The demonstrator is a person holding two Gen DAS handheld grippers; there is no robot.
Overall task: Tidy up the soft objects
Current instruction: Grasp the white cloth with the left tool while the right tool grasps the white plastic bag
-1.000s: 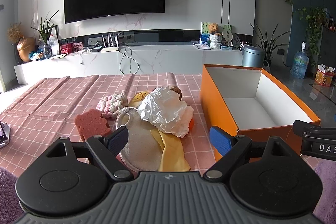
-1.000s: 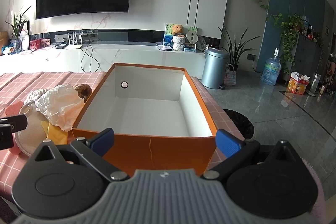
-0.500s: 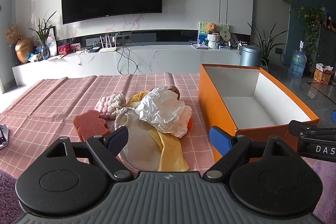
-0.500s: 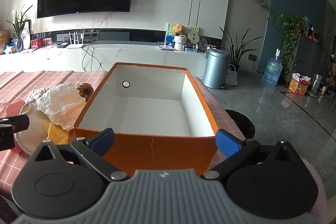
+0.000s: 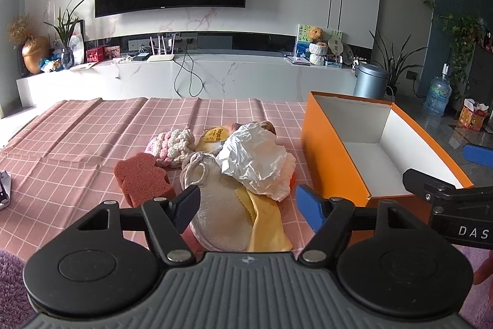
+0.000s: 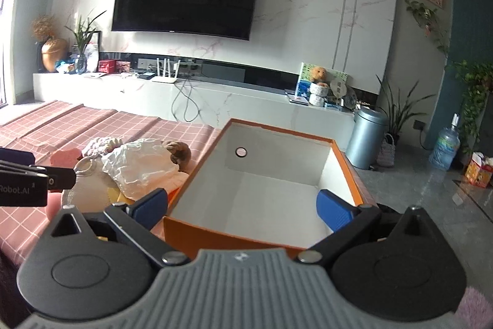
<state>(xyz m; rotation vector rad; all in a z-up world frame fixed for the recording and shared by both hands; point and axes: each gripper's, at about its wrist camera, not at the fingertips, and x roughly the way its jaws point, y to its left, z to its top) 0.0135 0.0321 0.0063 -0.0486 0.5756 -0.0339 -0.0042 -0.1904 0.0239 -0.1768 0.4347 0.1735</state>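
A heap of soft things lies on the pink checked tablecloth (image 5: pixel 77 144): a pink sponge (image 5: pixel 141 178), a pink-and-white crochet piece (image 5: pixel 172 145), a beige cloth pouch (image 5: pixel 215 205), a yellow cloth (image 5: pixel 265 221), a crumpled white bag (image 5: pixel 255 159) and a brown plush (image 5: pixel 266 125). My left gripper (image 5: pixel 248 205) hovers at the heap's near edge. Its jaws are closing over the pouch and yellow cloth, and the pads touch nothing. An empty orange box (image 5: pixel 326 162) stands to the right. My right gripper (image 6: pixel 243 207) is open above the box's near wall (image 6: pixel 215 233).
A phone (image 5: pixel 3 190) lies at the table's left edge. A purple rug (image 5: pixel 9 282) shows below the table. Beyond the table are a white TV bench, a grey bin (image 6: pixel 365 141) and a water bottle (image 6: pixel 445 148) on the floor.
The left jaws have narrowed. The right gripper has rolled and shifted, so its view now tilts and the heap shows more fully at its left. The objects on the table have not moved.
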